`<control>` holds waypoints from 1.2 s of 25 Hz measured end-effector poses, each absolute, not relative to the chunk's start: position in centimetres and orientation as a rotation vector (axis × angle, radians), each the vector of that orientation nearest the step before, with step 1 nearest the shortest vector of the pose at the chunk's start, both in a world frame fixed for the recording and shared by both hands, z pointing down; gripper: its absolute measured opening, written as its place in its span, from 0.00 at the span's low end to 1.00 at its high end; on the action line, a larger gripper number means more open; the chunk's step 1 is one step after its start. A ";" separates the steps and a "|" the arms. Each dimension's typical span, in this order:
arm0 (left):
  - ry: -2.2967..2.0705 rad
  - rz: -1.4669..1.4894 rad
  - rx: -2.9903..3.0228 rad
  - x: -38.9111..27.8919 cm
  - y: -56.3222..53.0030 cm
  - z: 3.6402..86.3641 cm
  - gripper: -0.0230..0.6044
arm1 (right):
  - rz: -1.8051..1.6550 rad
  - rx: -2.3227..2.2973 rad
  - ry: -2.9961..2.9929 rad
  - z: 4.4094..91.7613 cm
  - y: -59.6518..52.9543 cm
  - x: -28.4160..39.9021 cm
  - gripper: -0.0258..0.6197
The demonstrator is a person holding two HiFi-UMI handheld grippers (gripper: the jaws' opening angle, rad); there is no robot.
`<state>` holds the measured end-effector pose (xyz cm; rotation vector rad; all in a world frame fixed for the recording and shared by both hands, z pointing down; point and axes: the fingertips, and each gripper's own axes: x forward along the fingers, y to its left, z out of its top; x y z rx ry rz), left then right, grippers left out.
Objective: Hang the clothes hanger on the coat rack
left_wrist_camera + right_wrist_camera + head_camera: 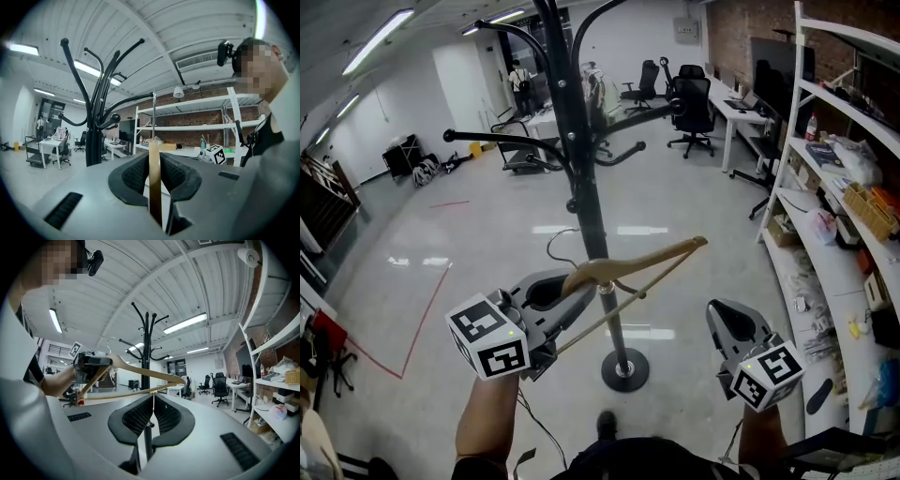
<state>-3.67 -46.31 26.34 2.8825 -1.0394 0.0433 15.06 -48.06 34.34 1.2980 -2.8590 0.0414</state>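
A black coat rack (pixel 586 202) rises mid-floor from a round base, its curved arms spreading near the top of the head view. A wooden clothes hanger (pixel 642 262) slants up to the right across the pole, and my left gripper (pixel 567 298) is shut on its left shoulder. In the left gripper view the hanger (pixel 154 187) stands edge-on between the pads, its metal hook pointing up, with the rack (pixel 93 136) off to the left. My right gripper (pixel 724 317) hangs to the right of the pole, shut and empty. In the right gripper view its tips (pixel 153 399) meet, with the hanger (pixel 140 373) and rack (pixel 146 348) beyond.
White metal shelving (pixel 825 187) loaded with boxes and papers runs along the right. Desks and black office chairs (pixel 692 112) stand at the back right. A person (pixel 521 84) stands far off. A red tape line (pixel 422 319) marks the floor at left.
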 end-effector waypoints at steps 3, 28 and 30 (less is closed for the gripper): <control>-0.957 0.039 2.890 -4.4 -48.6 26.5 0.12 | 0.053 1.333 -2.829 34.9 -49.4 14.4 0.05; -0.511 0.203 2.950 -5.1 -60.1 31.3 0.12 | 0.080 1.632 -2.597 36.5 -55.5 13.8 0.05; -0.484 0.201 2.957 -5.3 -60.0 31.5 0.12 | 0.078 1.631 -2.598 36.6 -55.6 13.5 0.05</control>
